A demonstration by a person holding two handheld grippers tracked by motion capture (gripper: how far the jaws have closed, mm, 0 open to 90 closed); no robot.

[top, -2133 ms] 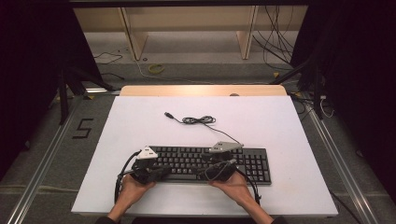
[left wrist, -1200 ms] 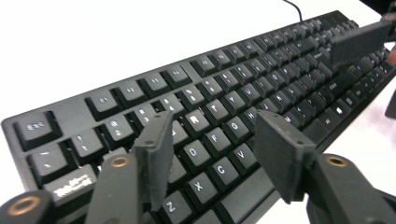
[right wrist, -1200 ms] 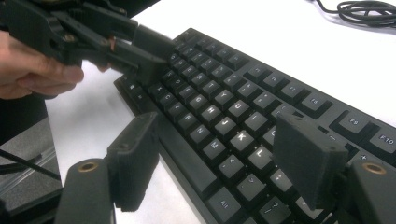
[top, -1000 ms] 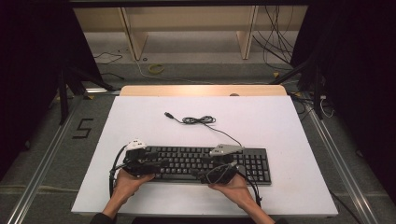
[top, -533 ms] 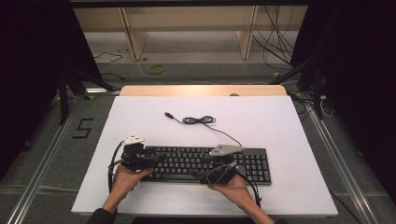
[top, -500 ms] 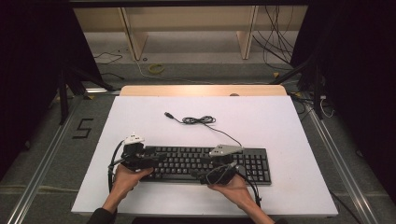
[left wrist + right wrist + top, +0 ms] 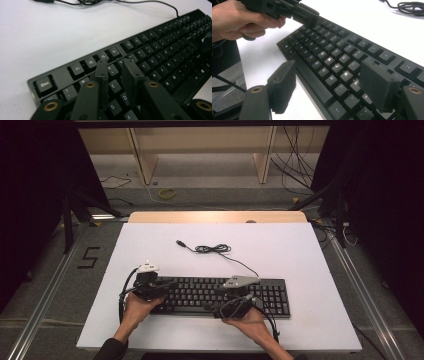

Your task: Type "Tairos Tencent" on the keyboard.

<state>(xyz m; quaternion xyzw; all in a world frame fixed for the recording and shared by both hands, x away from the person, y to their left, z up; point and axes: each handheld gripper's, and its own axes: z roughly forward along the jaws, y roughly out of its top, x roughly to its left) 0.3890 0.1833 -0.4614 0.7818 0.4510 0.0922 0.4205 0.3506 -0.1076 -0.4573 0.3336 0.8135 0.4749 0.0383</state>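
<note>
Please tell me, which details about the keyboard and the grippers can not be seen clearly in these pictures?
- Keyboard, high view: key legends too small; the grippers cover part of it.
- Left gripper, its own view: whether its fingers touch a key is unclear; nothing between them.
- Right gripper, its own view: body cut off by the bottom edge.
- Cable, right gripper view: cut off at the top corner.

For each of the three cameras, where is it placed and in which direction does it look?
High view: fixed above the person's side, looking forward and down on the white table; both forearms, left gripper and right gripper over the keyboard.
Left gripper view: rides on the left gripper, looking along its narrowly spaced fingers across the keyboard.
Right gripper view: rides on the right gripper, fingers wide apart, facing the left hand.
Shared: the keyboard and its coiled cable.
</note>
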